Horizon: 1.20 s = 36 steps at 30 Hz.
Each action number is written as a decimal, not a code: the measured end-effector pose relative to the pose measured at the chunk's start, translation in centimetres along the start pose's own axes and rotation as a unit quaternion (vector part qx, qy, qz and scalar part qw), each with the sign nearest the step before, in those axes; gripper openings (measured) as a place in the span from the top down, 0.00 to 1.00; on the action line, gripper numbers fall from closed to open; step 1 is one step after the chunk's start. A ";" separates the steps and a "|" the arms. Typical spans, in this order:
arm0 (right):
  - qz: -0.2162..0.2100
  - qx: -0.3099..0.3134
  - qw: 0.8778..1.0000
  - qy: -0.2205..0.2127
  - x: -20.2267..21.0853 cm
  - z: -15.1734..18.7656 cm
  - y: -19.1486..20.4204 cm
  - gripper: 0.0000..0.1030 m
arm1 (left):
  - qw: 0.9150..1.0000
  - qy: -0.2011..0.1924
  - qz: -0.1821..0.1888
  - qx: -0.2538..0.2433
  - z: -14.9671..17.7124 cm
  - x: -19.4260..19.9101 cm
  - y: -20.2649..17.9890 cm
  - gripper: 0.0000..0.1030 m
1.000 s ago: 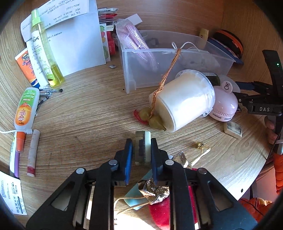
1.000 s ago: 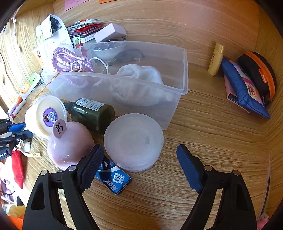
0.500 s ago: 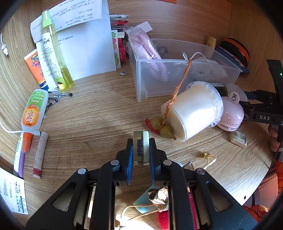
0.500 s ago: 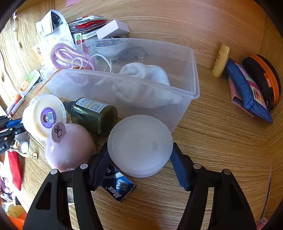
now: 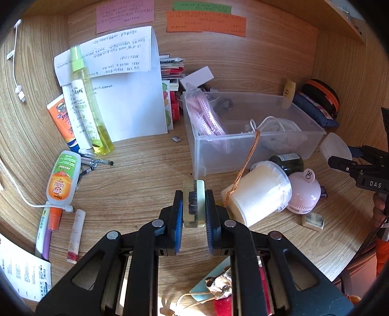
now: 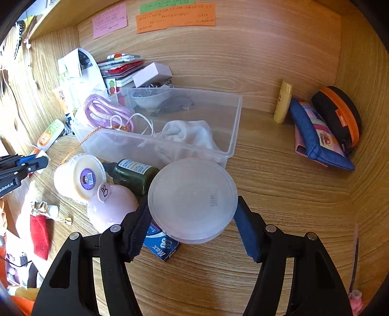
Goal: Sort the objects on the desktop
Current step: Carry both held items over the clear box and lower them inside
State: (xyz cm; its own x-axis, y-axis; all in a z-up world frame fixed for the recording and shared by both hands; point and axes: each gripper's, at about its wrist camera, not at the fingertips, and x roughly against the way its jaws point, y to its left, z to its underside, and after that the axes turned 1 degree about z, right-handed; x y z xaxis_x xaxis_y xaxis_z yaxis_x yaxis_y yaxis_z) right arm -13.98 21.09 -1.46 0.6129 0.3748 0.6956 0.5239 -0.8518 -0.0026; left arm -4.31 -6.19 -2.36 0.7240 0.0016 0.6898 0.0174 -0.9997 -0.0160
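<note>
We grip a small, stiff, translucent yellowish block (image 5: 193, 203) by its flat faces in our left gripper (image 5: 193, 206) above the desk, while our right gripper (image 6: 192, 214) clamps, apparently lifted, a light, slippery frosted round plastic lid (image 6: 192, 198) by its rim.

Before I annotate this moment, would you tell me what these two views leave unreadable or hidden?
- Sticky notes, both views: handwriting too small.
- Blue packet, right wrist view: label half covered by the round lid in the right gripper.
- Small block held by the left gripper, left wrist view: sides hidden by the pads.
- Clear bin, right wrist view: white cloth hides its floor.
</note>
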 end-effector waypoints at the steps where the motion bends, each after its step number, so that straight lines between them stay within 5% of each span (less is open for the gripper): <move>1: 0.000 0.000 1.000 -0.005 0.2 -0.2 0.0 0.39 | 1.000 -0.004 0.001 -0.001 -0.4 0.0 -0.1 0.85; 20: -0.018 -0.012 0.999 -0.043 0.6 -4.4 0.1 0.39 | 0.997 -0.045 0.055 -0.019 -7.2 -0.7 -2.8 0.85; 36: -0.053 -0.042 0.997 -0.040 -2.4 -8.6 0.1 0.39 | 0.996 -0.019 0.091 -0.017 -11.5 -5.4 -4.6 0.85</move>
State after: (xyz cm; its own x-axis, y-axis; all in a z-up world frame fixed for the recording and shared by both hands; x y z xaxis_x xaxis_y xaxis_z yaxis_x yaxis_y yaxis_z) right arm -20.44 16.98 3.04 0.6039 0.4889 0.6295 0.5383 -0.8326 0.1303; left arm -16.21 -1.85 2.31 0.7383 -0.1796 0.6501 -0.1390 -0.9837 -0.1139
